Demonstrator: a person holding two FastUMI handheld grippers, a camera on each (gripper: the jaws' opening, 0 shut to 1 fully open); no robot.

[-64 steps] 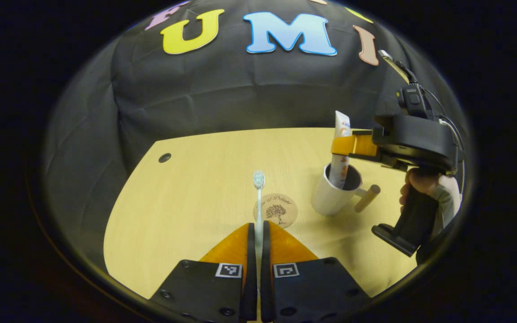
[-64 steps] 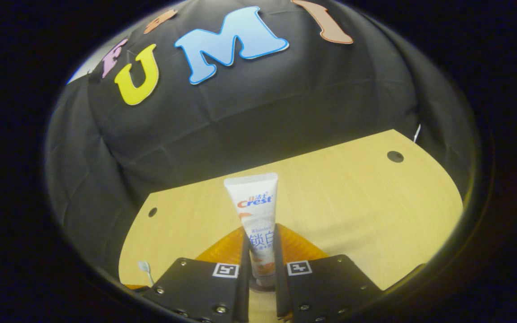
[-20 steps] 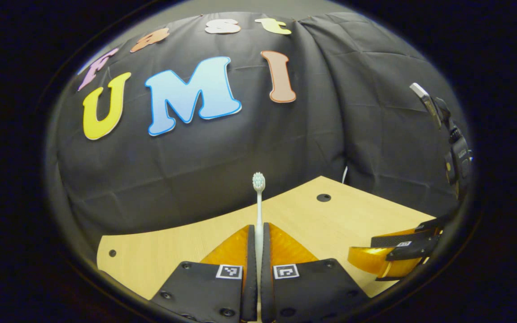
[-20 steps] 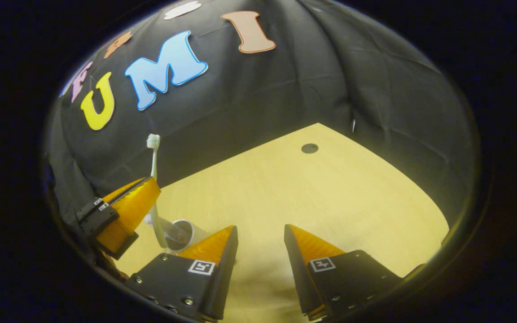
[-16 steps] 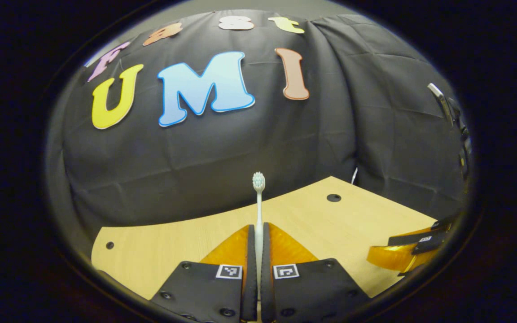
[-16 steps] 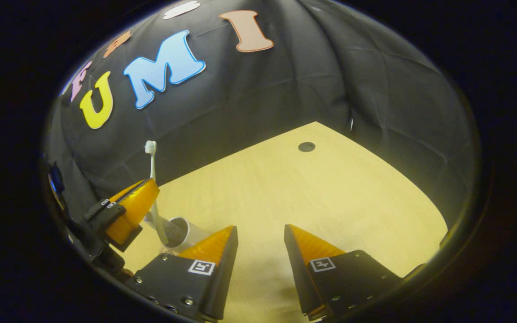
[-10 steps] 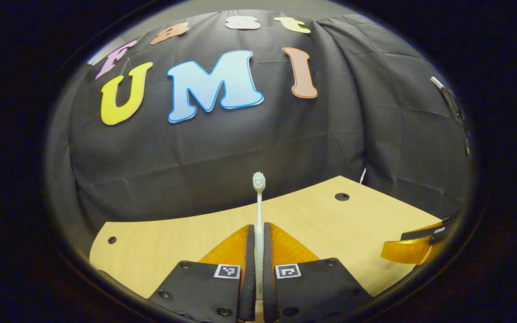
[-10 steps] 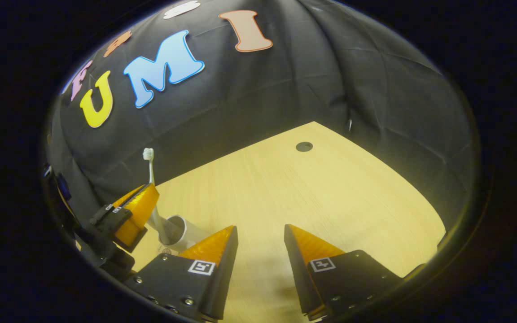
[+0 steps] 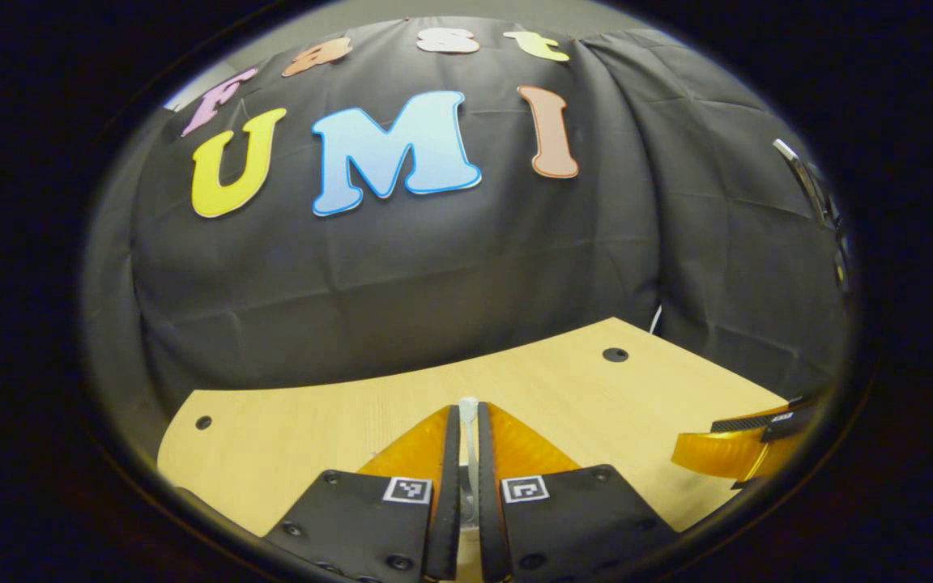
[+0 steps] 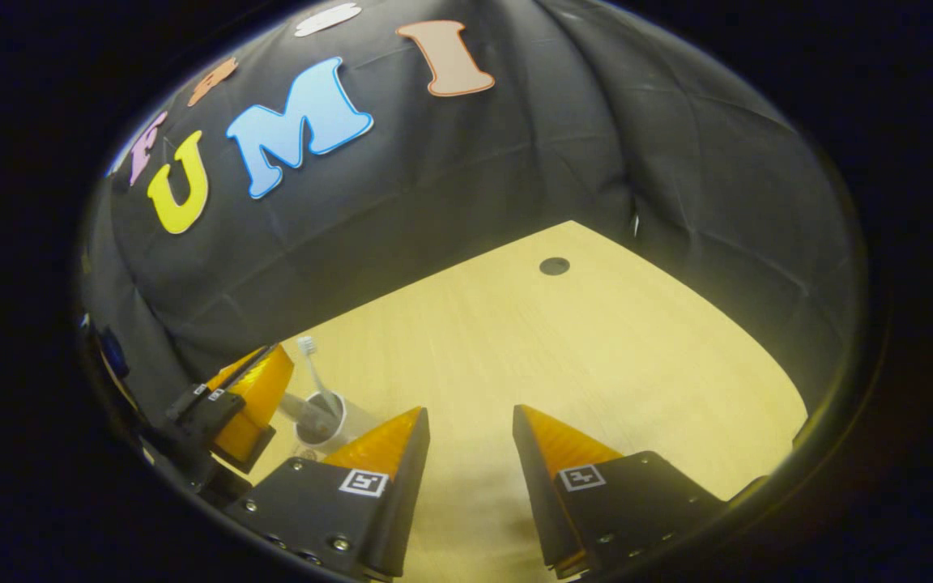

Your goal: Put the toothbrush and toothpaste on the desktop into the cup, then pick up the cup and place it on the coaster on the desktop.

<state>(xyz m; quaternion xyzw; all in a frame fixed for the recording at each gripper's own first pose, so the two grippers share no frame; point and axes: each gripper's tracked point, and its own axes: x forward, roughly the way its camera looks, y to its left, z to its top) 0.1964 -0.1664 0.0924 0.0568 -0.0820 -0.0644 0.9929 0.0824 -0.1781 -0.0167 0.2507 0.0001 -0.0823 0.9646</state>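
In the left gripper view, the white toothbrush (image 9: 467, 402) has sunk low, and just its head pokes up between the tips of my left gripper (image 9: 467, 410). The jaws stand a little apart and do not press on it. In the right gripper view the toothbrush (image 10: 309, 356) stands leaning in the white cup (image 10: 351, 421), beside the toothpaste tube (image 10: 298, 407). My left gripper (image 10: 280, 362) hangs just left of the cup's mouth. My right gripper (image 10: 467, 413) is open and empty, low over the table with the cup at its left finger.
The wooden desktop (image 10: 596, 348) stretches ahead and to the right, with a cable hole (image 10: 554, 265) far back. In the left gripper view, holes (image 9: 615, 355) mark the table, and a finger (image 9: 717, 449) of my right gripper shows at the right edge.
The toothbrush has slid down out of my left gripper into the cup as the jaws parted slightly. My right gripper has stayed open and almost still.
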